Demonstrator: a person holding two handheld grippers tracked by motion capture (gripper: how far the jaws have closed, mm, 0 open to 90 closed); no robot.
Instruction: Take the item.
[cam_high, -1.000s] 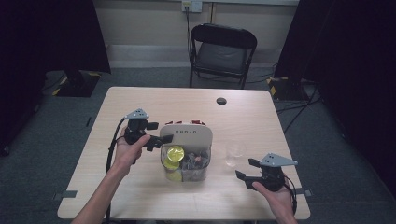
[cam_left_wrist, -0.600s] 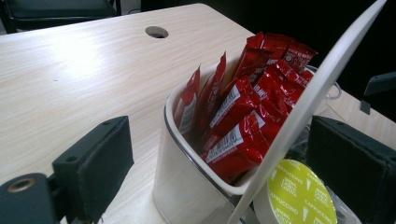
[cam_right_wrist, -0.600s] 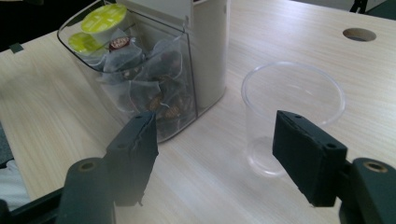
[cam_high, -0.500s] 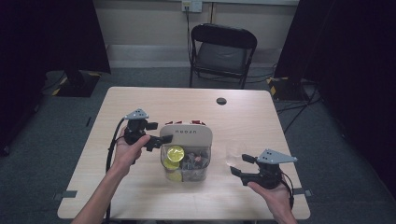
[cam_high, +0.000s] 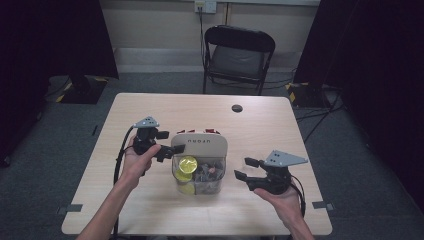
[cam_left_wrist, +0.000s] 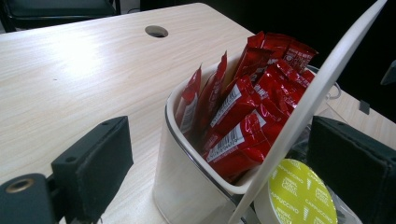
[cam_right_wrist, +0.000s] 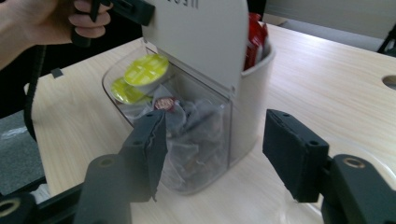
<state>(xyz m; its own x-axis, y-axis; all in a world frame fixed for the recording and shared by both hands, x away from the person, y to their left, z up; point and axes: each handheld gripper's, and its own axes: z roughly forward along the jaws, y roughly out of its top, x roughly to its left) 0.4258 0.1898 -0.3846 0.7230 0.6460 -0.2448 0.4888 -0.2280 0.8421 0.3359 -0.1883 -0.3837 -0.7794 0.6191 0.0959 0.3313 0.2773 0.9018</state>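
Note:
A clear container (cam_high: 199, 176) stands mid-table with an upright white panel (cam_high: 200, 147) across it. Red packets (cam_left_wrist: 243, 107) fill its back compartment. Yellow-topped capsules (cam_high: 188, 163) and dark pods (cam_right_wrist: 187, 121) lie in the front one. My left gripper (cam_high: 170, 143) is open at the container's left side. In the left gripper view (cam_left_wrist: 224, 158) the container's corner and the panel's edge sit between its wide jaws, with no contact visible. My right gripper (cam_high: 245, 168) is open and empty, just right of the container. In the right gripper view (cam_right_wrist: 222, 151) its jaws face the container's clear wall.
The wooden table (cam_high: 150, 110) has a round cable hole (cam_high: 237, 108) at the back right. A black folding chair (cam_high: 235, 55) stands behind it. Cables trail from both grippers toward the table's front edge.
My right gripper has moved left toward the container, staying open. The left gripper and the container have not moved.

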